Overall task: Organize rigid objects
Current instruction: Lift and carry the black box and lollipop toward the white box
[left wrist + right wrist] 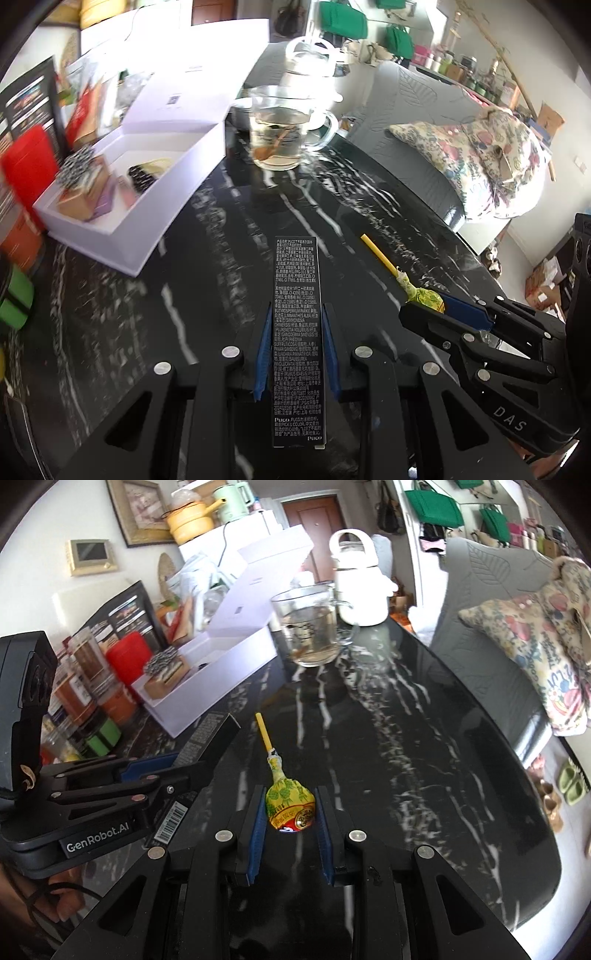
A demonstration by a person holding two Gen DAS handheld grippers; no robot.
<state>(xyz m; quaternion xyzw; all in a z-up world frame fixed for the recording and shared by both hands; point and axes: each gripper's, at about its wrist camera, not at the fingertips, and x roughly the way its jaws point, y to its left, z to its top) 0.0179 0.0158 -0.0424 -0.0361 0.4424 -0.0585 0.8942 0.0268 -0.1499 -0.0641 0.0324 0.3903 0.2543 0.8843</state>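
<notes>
My left gripper (297, 317) is shut on a long black cosmetics box (295, 295) with white print, held above the black marble table (207, 295). The box also shows in the right wrist view (207, 738), at the left. My right gripper (290, 801) is shut on the wrapped head of a yellow-green lollipop (290, 803) whose yellow stick points away. The lollipop also shows in the left wrist view (424, 295), at the right. An open white box (125, 199) holding several small items sits at the far left; it also shows in the right wrist view (221, 672).
A glass mug of tea (284, 129) stands at the table's far middle with a white kettle (360, 579) behind it. Jars and tins (92, 694) crowd the left edge. A grey sofa with a floral cushion (476, 158) lies past the table's right edge.
</notes>
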